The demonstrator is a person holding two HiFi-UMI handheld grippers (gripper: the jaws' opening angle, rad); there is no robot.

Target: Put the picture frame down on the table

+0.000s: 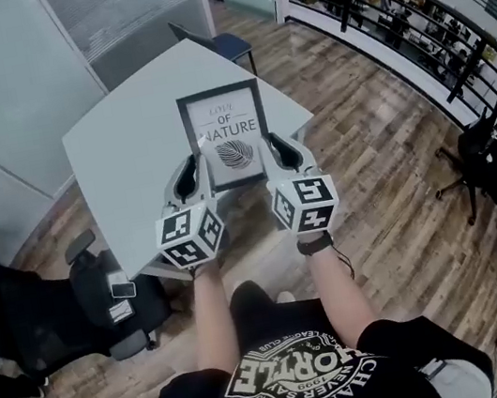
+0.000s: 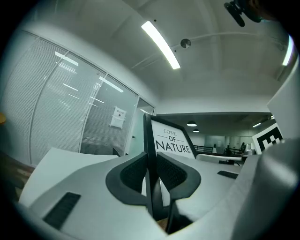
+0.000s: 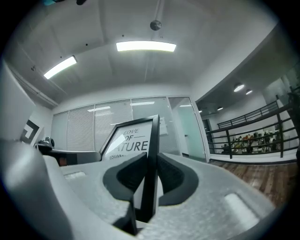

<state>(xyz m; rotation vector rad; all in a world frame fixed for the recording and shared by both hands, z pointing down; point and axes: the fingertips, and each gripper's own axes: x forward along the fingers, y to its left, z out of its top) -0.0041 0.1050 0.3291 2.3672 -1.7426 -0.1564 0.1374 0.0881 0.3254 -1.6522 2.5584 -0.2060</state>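
Observation:
A black picture frame [image 1: 227, 135] with a white print reading "LOVE OF NATURE" and a leaf is held up over the near part of the grey table [image 1: 134, 118]. My left gripper [image 1: 195, 176] is shut on the frame's left edge [image 2: 149, 154]. My right gripper [image 1: 275, 152] is shut on its right edge [image 3: 152, 154]. In both gripper views the frame stands upright between the jaws, which press it from both sides. The frame's lower edge is hidden behind the grippers.
A dark office chair [image 1: 69, 315] stands left of the person. Another chair [image 1: 223, 45] is at the table's far corner. Glass partition walls [image 1: 0, 85] lie to the left and a black railing [image 1: 409, 31] runs along the right. The floor is wood planks [image 1: 386, 169].

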